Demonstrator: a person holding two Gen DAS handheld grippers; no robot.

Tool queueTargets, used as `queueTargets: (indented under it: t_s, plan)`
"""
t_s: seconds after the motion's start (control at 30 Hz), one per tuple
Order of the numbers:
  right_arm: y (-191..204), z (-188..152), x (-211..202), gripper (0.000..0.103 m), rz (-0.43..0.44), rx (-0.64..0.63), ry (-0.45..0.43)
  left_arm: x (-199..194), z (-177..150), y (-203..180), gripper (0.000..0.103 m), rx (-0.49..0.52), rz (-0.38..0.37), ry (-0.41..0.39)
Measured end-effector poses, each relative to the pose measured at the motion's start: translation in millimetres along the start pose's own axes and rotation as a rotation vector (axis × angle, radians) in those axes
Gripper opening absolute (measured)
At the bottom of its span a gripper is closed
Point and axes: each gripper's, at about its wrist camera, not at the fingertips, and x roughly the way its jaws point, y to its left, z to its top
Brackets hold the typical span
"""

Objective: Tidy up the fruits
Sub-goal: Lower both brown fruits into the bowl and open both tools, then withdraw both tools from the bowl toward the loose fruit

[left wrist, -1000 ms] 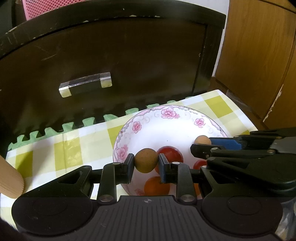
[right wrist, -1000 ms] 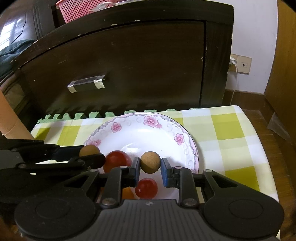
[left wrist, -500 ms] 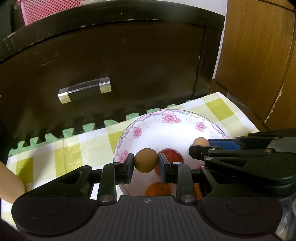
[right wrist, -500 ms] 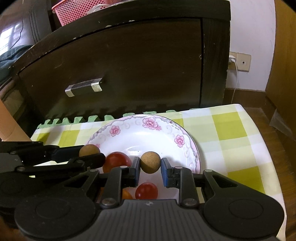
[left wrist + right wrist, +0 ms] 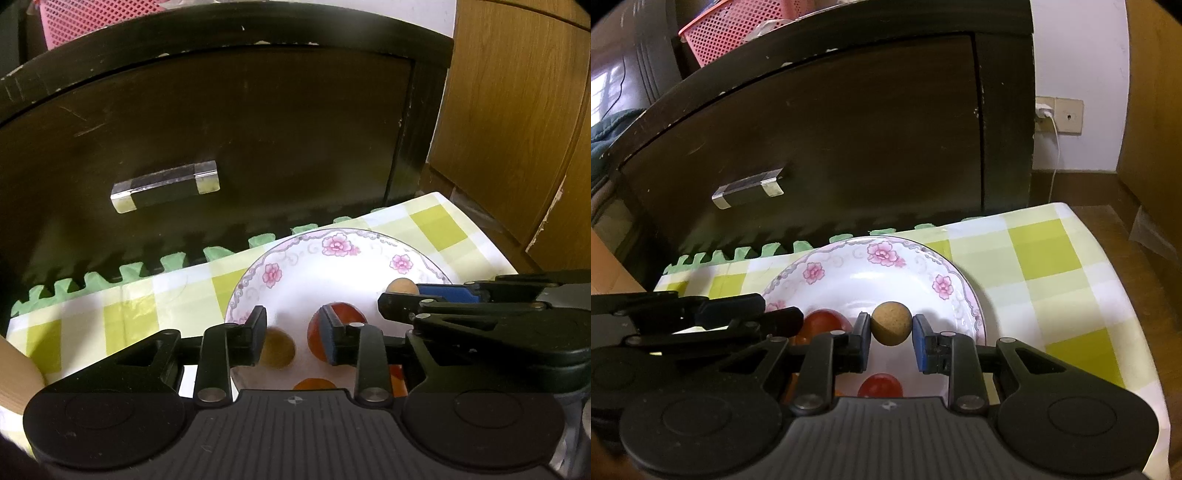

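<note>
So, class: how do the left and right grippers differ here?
The left gripper is open; the right gripper is shut on the held fruit. The loose fruit is blurred below the left gripper's fingers; the held fruit looks sharp. Both grippers are over the plate.

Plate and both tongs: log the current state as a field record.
left tongs: open, above the plate
loose brown fruit: blurred, just below the open fingers, not gripped
right tongs: shut on second brown fruit, over the plate
plate support: checked cloth
plate contents: red fruits, orange fruit partly hidden
</note>
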Motion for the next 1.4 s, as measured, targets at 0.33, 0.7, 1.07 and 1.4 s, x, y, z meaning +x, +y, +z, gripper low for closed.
queueTargets:
  t_s: [0.33, 0.7, 1.07, 1.4]
  plan:
    - [1, -1, 0, 0.025, -0.005, -0.001, 0.0, -1, 0, 4, 0.044, -0.025, -0.001, 0.01]
    - [8, -1, -11, 0.025, -0.013, 0.003, -0.004, -14, 1, 5, 0.045, -0.034, 0.011, 0.005]
    - [18, 0, -37, 0.025, -0.028, -0.008, -0.022, -39, 3, 2, 0.044, -0.032, 0.01, -0.019]
    - [32, -9, -68, 0.025, -0.05, -0.044, -0.029, -70, -7, -7, 0.042, -0.018, 0.008, -0.028]
